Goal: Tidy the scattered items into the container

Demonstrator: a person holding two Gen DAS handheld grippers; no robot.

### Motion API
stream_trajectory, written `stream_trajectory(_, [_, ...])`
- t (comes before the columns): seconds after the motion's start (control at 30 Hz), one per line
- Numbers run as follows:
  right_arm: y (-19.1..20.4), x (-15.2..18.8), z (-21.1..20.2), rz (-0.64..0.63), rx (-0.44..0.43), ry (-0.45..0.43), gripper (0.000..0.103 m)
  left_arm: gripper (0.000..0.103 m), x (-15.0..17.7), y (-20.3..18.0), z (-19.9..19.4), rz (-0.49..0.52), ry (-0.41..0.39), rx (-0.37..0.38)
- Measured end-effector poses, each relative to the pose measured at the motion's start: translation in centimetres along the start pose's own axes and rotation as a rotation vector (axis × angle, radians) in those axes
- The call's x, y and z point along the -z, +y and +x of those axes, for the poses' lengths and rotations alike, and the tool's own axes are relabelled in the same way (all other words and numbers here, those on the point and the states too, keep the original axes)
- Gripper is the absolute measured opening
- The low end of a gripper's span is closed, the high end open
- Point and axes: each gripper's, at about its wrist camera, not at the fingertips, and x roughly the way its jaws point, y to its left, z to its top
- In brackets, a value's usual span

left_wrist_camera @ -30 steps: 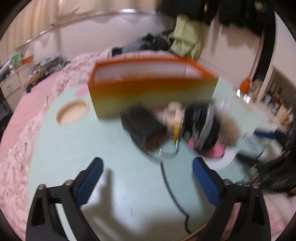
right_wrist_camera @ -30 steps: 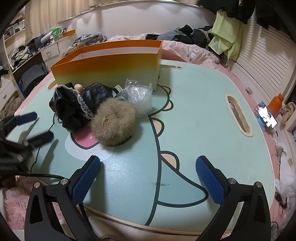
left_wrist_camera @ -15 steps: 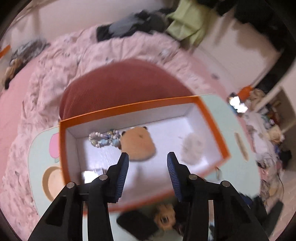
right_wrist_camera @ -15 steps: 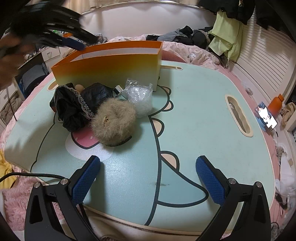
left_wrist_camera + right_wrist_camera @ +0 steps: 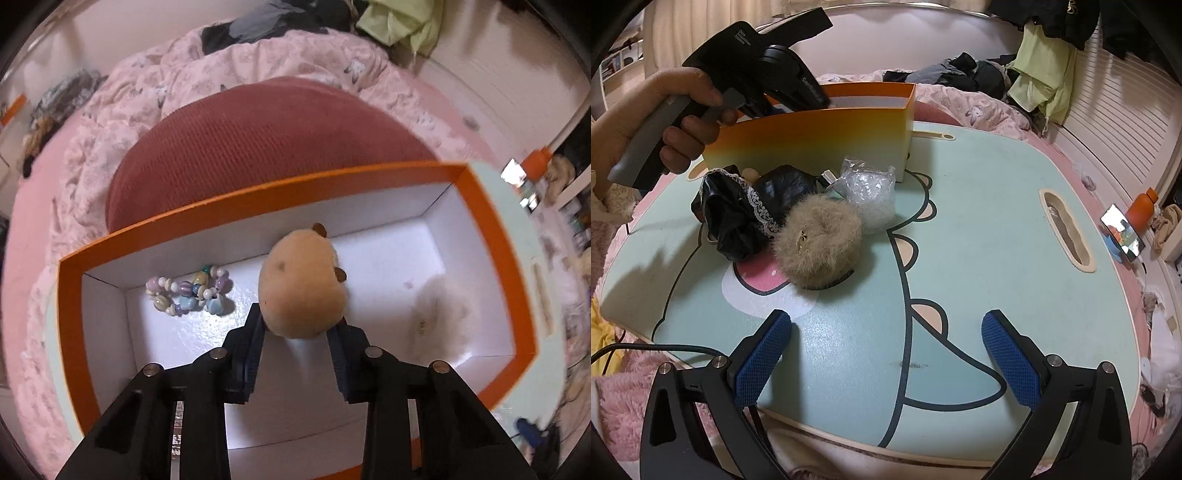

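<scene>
Two tools were busy: the left tool, above the orange box, was closing on a tan plush. The right tool hung wide apart over the desk, near the fur ball.

Your box sits at the back of the surface. In front of it lie the cloth bundle, fluffy ball and plastic bag. Inside the box, the beads lie left of the plush toy.
</scene>
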Motion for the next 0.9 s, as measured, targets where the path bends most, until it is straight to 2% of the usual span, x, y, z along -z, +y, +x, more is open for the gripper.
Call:
stream_trajectory(0.13, [0.0,0.0,0.0,0.0,0.0,0.0,0.103,0.032,0.4,0.2,-4.2,0.007,-0.093,0.054])
stream_trajectory(0.23, [0.0,0.0,0.0,0.0,0.001,0.0,0.103,0.032,1.5,0.5,-9.0,0.029,-0.188,0.109])
stream_trajectory(0.33, [0.0,0.0,0.0,0.0,0.0,0.0,0.103,0.032,4.2,1.0,-13.4,0.063,-0.273,0.166])
stream_trajectory(0.43, [0.0,0.0,0.0,-0.001,0.0,0.0,0.103,0.032,7.2,2.3,-15.1,0.068,-0.299,0.191])
stream_trajectory(0.53, [0.0,-0.1,0.0,-0.005,-0.002,0.003,0.103,0.032,10.3,3.6,-14.2,0.062,-0.287,0.133])
stream_trajectory(0.67, [-0.1,-0.1,0.0,-0.005,-0.002,0.003,0.103,0.032,13.5,5.4,-10.3,0.021,-0.229,0.014])
stream_trajectory(0.77, [-0.1,-0.1,-0.1,-0.006,-0.002,0.003,0.103,0.032,15.2,5.3,-8.4,0.019,-0.231,-0.058])
stream_trajectory(0.9, [-0.1,-0.1,-0.1,-0.006,-0.003,0.003,0.103,0.033,16.7,4.0,-6.2,0.042,-0.2,-0.095])
